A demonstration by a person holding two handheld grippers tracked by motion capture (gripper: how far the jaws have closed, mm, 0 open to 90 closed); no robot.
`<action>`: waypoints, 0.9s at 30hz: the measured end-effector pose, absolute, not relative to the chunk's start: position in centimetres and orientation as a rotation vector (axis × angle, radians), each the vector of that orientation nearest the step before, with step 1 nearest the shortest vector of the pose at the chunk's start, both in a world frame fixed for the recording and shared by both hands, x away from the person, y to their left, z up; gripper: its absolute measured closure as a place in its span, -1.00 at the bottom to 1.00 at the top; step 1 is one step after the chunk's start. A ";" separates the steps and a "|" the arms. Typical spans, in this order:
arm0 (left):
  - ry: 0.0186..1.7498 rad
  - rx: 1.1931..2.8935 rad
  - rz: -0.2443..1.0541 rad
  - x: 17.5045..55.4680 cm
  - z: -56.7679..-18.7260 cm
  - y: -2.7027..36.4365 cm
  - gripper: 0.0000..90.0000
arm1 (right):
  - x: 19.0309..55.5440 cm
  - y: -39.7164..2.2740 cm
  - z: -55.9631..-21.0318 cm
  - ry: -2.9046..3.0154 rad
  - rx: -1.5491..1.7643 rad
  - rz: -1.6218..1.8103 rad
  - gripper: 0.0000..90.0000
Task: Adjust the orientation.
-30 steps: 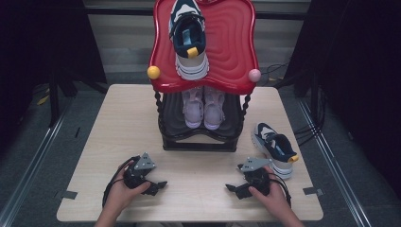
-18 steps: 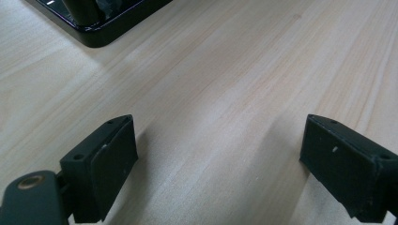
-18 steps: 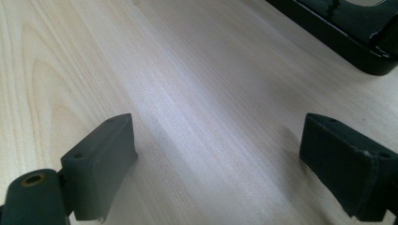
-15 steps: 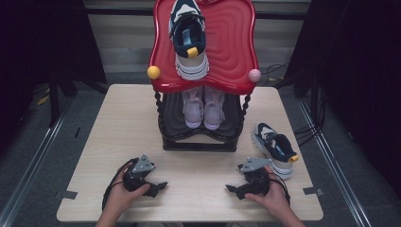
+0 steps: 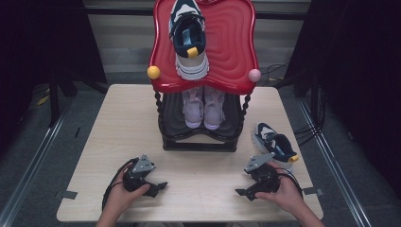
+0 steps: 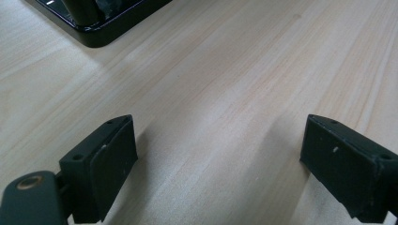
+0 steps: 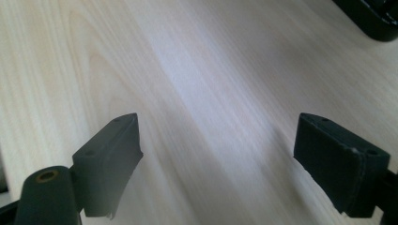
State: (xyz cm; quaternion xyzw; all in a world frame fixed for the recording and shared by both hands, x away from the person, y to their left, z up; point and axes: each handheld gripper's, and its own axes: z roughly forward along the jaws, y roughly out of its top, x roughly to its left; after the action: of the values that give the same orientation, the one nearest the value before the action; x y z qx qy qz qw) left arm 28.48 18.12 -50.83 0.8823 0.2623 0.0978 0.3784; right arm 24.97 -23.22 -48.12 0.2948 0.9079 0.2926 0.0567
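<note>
A navy and white shoe (image 5: 189, 40) lies on the red top shelf (image 5: 231, 52) of a rack. A pale pink pair (image 5: 203, 106) sits on the rack's black lower shelf (image 5: 198, 144). A matching navy shoe (image 5: 276, 146) rests on the table to the right of the rack. My left gripper (image 5: 158, 188) sits low over the near left of the table, open, with bare wood between its jaws (image 6: 218, 159). My right gripper (image 5: 243, 194) is at the near right, just in front of the loose shoe; its jaws have just been closing a little, still wide apart with nothing between them (image 7: 218, 159).
The wooden table (image 5: 118, 123) has bare room left of the rack and between the two hands. A corner of the rack's black base (image 6: 101, 33) lies ahead of the left gripper, and another (image 7: 375, 23) ahead of the right. Cables trail off the table's right side.
</note>
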 end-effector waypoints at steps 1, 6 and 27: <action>0.671 2.254 0.249 28.5 -50.8 18.1 -0.77 | 25.0 -23.4 -48.0 2.769 0.882 0.881 -0.66; 0.668 2.257 0.248 28.5 -50.8 18.1 -0.78 | 25.0 -23.8 -46.6 2.851 0.842 0.787 -0.62; 0.667 2.257 0.245 28.5 -50.8 18.1 -0.79 | 26.9 -24.9 -39.5 2.932 0.696 0.498 -0.49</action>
State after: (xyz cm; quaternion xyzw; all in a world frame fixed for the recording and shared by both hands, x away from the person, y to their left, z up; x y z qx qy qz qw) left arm 28.48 18.09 -50.84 0.8832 0.2610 0.0957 0.3778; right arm 26.92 -24.94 -39.46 0.2277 0.9590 0.1628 0.0437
